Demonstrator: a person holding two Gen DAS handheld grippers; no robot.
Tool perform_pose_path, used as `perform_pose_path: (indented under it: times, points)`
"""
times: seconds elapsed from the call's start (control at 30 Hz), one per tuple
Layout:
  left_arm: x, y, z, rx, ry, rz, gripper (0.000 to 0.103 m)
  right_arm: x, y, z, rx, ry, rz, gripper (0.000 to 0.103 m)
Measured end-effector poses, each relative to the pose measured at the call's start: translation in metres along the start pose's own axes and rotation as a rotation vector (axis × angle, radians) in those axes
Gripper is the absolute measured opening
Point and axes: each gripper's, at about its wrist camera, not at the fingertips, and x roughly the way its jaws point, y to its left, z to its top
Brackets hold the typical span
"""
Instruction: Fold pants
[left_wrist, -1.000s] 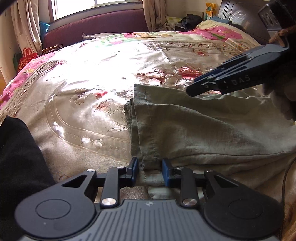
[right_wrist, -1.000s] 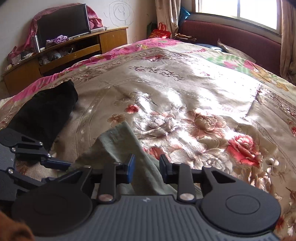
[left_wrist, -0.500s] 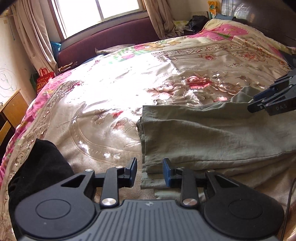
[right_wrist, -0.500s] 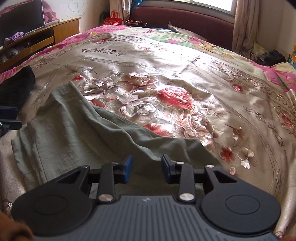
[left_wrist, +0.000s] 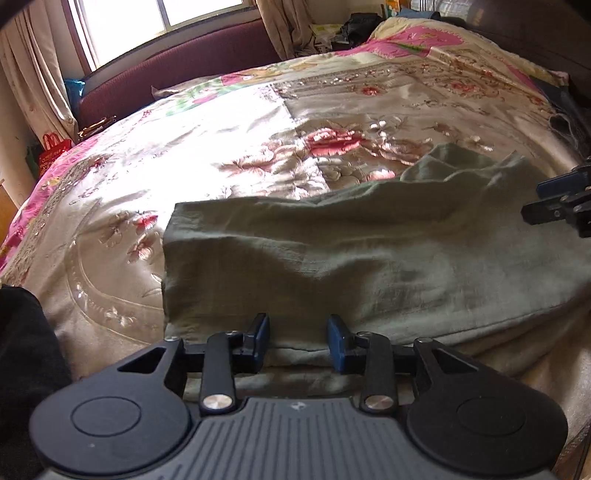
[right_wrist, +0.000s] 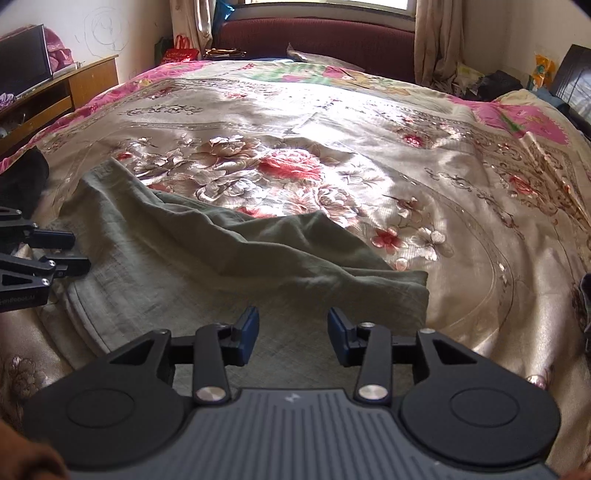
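Olive-green pants (left_wrist: 332, 254), folded into a long flat bundle, lying on the near part of a bed covered by a glossy cream bedspread (right_wrist: 369, 122) with pink and red embroidered flowers; one far edge of the cloth is rumpled and turned up. Left gripper (left_wrist: 298, 341): blue-padded jaws standing apart just over the near hem of the pants, having just been opening; cloth lies below and between them, though whether the pads touch it is hard to judge from this low angle. Right gripper (right_wrist: 291, 338): jaws likewise parted, just been opening, poised above the other end of the pants with nothing pinched. Black garment (left_wrist: 26, 369): beside the pants, at the bed's edge near the left gripper. Beyond the pants, at the far side of the bed: maroon upholstered bench (right_wrist: 317, 35) under a bright window (left_wrist: 162, 26) with beige curtains. Wooden cabinet (right_wrist: 74, 88) stands off the bed's far left corner in the right wrist view.
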Motion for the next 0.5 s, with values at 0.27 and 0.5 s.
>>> perform_pose_path:
  times: [0.27, 0.5]
  points:
    - [-0.012, 0.003, -0.009, -0.03, -0.031, -0.007, 0.053, -0.021, -0.075, -0.045, 0.354, 0.036, 0.019, 0.042]
    - [-0.015, 0.0, -0.014, -0.008, -0.044, -0.013, 0.053, -0.01, -0.102, -0.05, 0.505, 0.035, 0.176, 0.045]
